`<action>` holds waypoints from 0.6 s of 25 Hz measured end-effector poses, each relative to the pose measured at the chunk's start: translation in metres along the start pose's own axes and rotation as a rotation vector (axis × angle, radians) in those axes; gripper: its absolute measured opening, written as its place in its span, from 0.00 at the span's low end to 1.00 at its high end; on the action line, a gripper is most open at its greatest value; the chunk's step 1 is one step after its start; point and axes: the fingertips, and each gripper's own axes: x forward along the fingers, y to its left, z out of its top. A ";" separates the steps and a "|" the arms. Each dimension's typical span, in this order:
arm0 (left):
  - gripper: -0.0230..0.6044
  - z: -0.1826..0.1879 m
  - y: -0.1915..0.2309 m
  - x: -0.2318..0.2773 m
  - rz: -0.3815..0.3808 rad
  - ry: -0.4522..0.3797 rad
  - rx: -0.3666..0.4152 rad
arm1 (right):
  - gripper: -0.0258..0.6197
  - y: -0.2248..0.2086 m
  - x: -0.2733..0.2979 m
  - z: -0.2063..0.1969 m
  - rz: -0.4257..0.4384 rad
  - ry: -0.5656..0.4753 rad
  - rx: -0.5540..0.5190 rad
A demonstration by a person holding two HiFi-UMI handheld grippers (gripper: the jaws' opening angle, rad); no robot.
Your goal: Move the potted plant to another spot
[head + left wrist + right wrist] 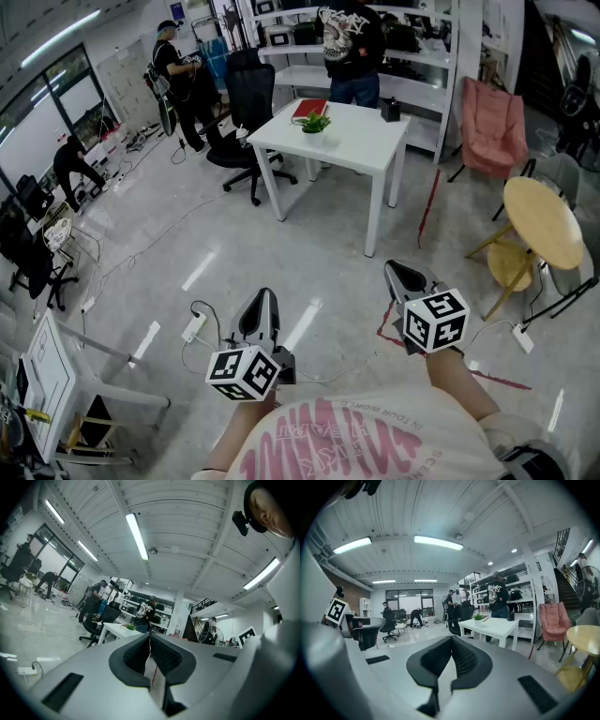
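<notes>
A red book (pixel 309 109) and black box (pixel 391 111) are set on the white surface (pixel 366 145); a pink chair (pixel 495 127) is placed nearby.

Potted plant (pixel 315 123), upper centre of the frame: green leaves. Surface (pixel 361 145) beneath it: white. Book (pixel 308 109) beside the plant: red. Armchair (pixel 492 127), upper right: pink. Round table (pixel 544 220), right edge: pale yellow. Left tongs (pixel 265 298) and right tongs (pixel 394 270): grey bodies, black pads (pixel 464 658). Marker cubes (pixel 242 372): black-and-white squares.

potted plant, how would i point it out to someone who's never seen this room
Find the white table in the middle of the floor. The potted plant sits near its far left corner, beside a red book. It is the only green, leafy thing on it.
</notes>
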 end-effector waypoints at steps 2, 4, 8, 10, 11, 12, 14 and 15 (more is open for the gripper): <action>0.08 -0.002 0.003 -0.002 -0.004 0.006 -0.006 | 0.06 0.004 0.001 -0.003 -0.002 0.007 0.008; 0.08 -0.002 0.006 -0.004 -0.008 0.011 -0.010 | 0.06 0.007 0.002 -0.005 -0.004 0.012 0.006; 0.08 -0.002 0.012 -0.004 -0.016 0.016 -0.018 | 0.06 0.010 0.004 -0.006 -0.016 0.021 -0.008; 0.08 -0.002 0.018 -0.006 -0.021 0.015 -0.026 | 0.06 0.014 0.006 -0.007 -0.022 0.024 -0.009; 0.08 -0.002 0.021 -0.007 -0.025 0.014 -0.031 | 0.06 0.016 0.007 -0.007 -0.025 0.024 -0.005; 0.08 -0.002 0.023 -0.007 -0.029 0.015 -0.037 | 0.06 0.017 0.008 -0.008 -0.027 0.021 0.003; 0.08 -0.002 0.030 -0.007 -0.034 0.022 -0.044 | 0.06 0.019 0.012 -0.008 -0.033 0.012 0.033; 0.08 -0.002 0.034 -0.007 -0.034 0.026 -0.046 | 0.06 0.020 0.014 -0.008 -0.038 0.008 0.050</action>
